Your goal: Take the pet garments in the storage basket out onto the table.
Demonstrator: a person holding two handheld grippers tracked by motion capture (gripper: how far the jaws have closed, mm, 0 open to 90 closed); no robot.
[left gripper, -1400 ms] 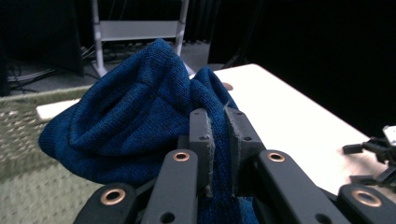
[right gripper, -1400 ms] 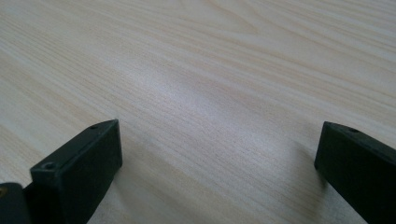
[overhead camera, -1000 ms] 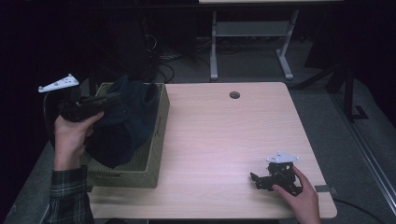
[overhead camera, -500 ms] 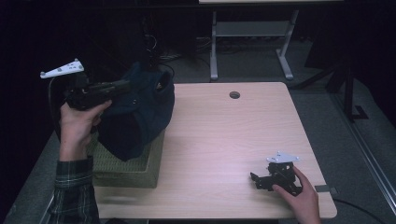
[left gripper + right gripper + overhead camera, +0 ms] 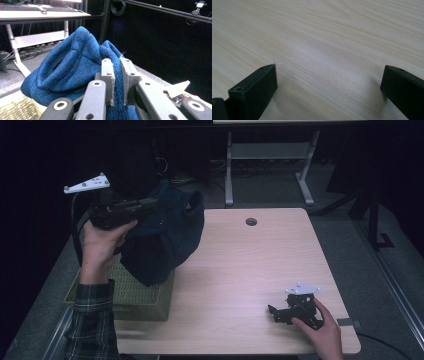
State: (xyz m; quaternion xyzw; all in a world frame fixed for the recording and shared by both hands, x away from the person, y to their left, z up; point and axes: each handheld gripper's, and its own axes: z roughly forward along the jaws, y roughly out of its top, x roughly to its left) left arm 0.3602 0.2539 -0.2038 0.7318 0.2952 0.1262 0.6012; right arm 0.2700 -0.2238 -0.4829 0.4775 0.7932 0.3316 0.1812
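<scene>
**Blue knit lifted clear of basket**

While the right gripper (image 5: 274,311) rests low on the wooden table (image 5: 260,265) with its jaws spread wide over bare wood, the left gripper (image 5: 117,75) is raised above the table's left edge, its jaws pinching a fold of a blue knitted garment (image 5: 67,72). The garment hangs from those jaws, drooping over the woven basket (image 5: 135,300) just below it.

From my seat the table (image 5: 240,270) lies bare from centre out to 3 o'clock, broken by a cable hole (image 5: 251,221) at 12. At 9 o'clock the woven basket (image 5: 140,300) blocks the left edge, the blue knit garment (image 5: 165,237) hanging over it from my left gripper (image 5: 117,75). My right gripper (image 5: 295,307) rests at 5 o'clock, wood between its spread jaws.
</scene>
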